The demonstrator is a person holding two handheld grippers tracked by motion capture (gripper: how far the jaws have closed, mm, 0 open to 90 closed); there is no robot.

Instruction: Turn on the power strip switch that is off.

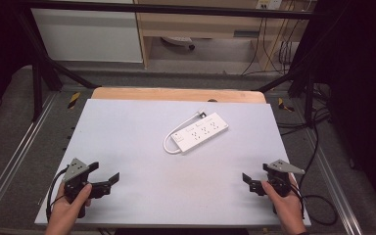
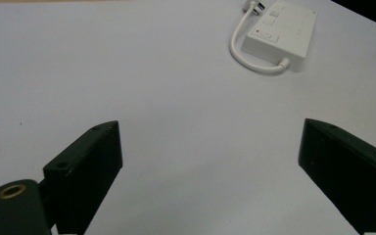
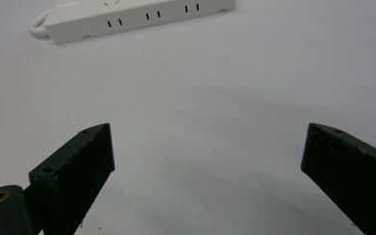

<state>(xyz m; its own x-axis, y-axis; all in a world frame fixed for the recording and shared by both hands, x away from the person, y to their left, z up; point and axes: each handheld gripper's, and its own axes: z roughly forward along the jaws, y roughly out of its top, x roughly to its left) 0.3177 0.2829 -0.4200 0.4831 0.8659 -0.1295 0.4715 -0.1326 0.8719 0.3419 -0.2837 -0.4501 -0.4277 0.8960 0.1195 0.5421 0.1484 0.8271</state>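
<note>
- High view: white power strip (image 1: 199, 131) lies flat on the pale surface (image 1: 127, 147), a little beyond centre and right of the midline, set at a slant; its short white cord (image 1: 169, 142) loops round the near-left end and back along the far side
- Left tool (image 1: 108, 180) sits low at the near-left of the surface, held in a hand (image 1: 68, 208); jaws spread, nothing between them
- Right tool (image 1: 247, 180) sits at the near-right, held in the other hand (image 1: 286, 205); jaws likewise spread wide and empty
- Both tools well apart from the strip, neither touching it
- Left gripper view: the strip (image 2: 279, 34) is far ahead and off to the upper right, switch end and cord loop (image 2: 254, 61) nearest; bare surface between the jaws
- Right gripper view: the strip (image 3: 137, 17) lies across the top, long side facing, socket slots visible; bare surface between the jaws
- Step in hand, as judged: start position, approach not yet begun; strip untouched
- Next move calls for: carrying one or both tools forward and inward to the strip; the body looks broad for the jaws, so a grip across its thin edge or on the cord seems more workable; the right tool faces the long side squarely, the left is nearer the cord end
- Risk, as judged: a low flat body may slide on the smooth surface if pushed before it is pinched
- Containers: none on the surface; nothing to report as held in anything
</note>
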